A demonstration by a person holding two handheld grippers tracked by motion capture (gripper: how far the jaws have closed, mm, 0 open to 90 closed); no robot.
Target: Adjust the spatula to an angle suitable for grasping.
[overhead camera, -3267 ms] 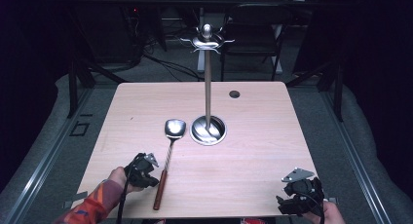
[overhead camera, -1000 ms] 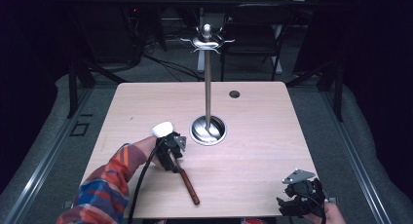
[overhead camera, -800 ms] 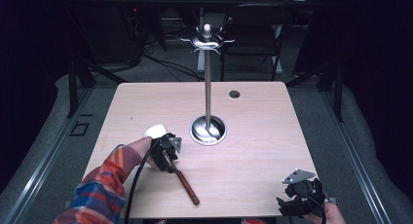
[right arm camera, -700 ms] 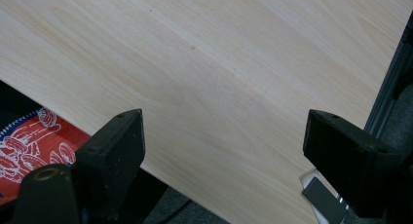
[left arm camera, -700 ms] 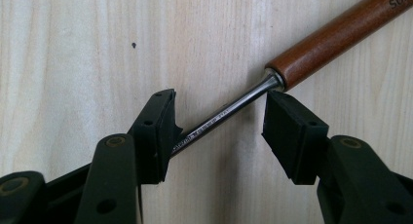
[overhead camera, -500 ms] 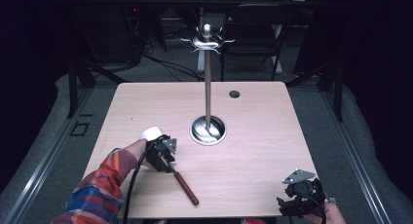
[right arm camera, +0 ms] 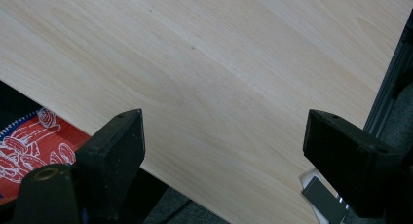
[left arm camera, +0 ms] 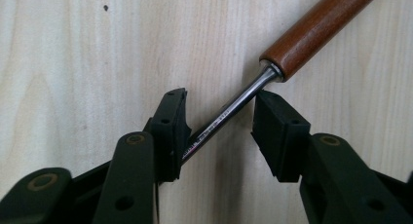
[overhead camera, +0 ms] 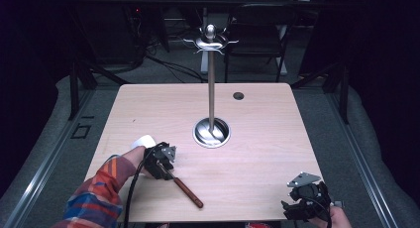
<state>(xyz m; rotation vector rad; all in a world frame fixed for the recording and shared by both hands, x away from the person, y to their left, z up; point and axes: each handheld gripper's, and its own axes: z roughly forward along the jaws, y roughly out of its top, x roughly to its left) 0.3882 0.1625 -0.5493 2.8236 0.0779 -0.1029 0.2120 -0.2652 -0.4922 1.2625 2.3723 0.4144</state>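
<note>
At the lower left of the high view, the left gripper (overhead camera: 163, 164) straddles the spoon's (overhead camera: 185, 189) thin metal shaft (left arm camera: 229, 114); its jaws have just been closing, one pad touching the steel, the other just clear. The spoon looks light, stiff and slick, so grip near the wooden handle (left arm camera: 316, 29). At lower right, the right gripper (overhead camera: 306, 202) hangs with jaws apart over the table (overhead camera: 257, 139).

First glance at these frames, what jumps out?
The tall steel stand at the table's centre, hooks on top, base in a round dish. Near the front left, the left gripper has been closing around the metal shaft of the wooden-handled spatula; the shaft lies slantwise between the pads, touching the left one, with a gap at the other. The right gripper hangs open at the front right corner, nothing between its jaws.
</note>
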